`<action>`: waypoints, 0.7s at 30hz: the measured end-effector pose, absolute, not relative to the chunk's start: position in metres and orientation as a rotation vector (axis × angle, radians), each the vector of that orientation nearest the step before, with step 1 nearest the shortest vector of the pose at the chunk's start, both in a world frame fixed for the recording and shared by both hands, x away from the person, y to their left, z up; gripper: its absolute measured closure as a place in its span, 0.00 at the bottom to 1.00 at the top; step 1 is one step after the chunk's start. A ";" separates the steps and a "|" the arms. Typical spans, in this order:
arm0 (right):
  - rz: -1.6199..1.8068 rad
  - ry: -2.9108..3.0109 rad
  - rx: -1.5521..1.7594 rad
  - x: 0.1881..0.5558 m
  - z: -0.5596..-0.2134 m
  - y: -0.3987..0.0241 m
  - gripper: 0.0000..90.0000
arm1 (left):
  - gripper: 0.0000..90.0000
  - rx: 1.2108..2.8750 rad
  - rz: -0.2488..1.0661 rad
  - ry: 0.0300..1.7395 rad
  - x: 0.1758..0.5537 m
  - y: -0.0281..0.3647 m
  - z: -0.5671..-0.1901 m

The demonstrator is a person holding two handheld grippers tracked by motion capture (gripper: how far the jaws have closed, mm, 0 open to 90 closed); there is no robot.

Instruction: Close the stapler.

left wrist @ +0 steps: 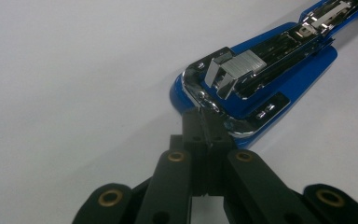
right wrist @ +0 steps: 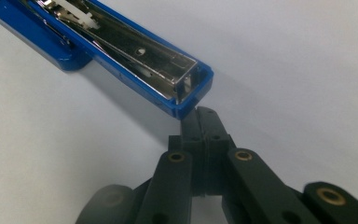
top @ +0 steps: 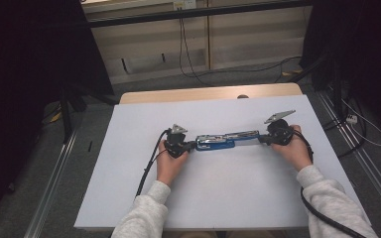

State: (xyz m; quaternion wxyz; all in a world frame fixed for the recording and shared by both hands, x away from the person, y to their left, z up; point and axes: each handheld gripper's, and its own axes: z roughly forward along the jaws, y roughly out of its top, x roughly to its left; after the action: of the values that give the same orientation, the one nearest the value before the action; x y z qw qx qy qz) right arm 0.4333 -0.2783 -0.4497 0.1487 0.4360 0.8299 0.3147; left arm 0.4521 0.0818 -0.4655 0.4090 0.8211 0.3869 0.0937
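Here, nearest the person's side of the table (top: 144, 208), two sleeved forearms come in and each hand holds a gripper against one end of a blue stapler (top: 222, 140), which lies swung fully open and flat at the middle of the white tabletop. The left gripper (top: 192, 145) has its jaws brought together, with no gap showing between them; in the left gripper view the tips (left wrist: 205, 122) touch the chrome rim at the rounded blue base end of the stapler (left wrist: 256, 79); whether they pinch that rim or merely press on it I cannot tell. Just past the tips, a block of staples (left wrist: 235, 70) sits in the open metal channel. The right gripper (top: 263, 139) is likewise closed, and in its own view the tips (right wrist: 204, 122) butt against the square end of the upper arm (right wrist: 144, 60), whose empty metal trough faces up; again no clear grip shows.

The step in hand looks like steadying the opened stapler from both ends, with staples already in the magazine. Next, I judge, the upper arm must be folded over onto the base, so the right gripper needs a real hold on it while the left keeps the base pinned down. Beyond the table lie a cable-strewn floor (top: 238, 74) and a pale wall.
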 end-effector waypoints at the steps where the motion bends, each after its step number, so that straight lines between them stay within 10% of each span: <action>1: 0.911 2.386 1.254 0.433 -0.449 -0.278 1.00 | 1.00 2.072 0.244 0.977 0.452 0.081 -0.465; 14: 1.042 2.329 1.217 0.429 -0.432 -0.275 1.00 | 1.00 2.074 0.250 0.970 0.451 0.081 -0.465; 21: 1.083 2.356 1.208 0.424 -0.433 -0.272 0.83 | 0.81 2.046 0.239 0.989 0.449 0.087 -0.460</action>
State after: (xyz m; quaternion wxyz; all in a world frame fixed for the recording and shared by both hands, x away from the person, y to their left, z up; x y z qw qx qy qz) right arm 0.4241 -0.2723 -0.4331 0.1400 0.4180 0.8156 0.3749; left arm 0.4495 0.0866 -0.4596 0.4153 0.8145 0.3938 0.0953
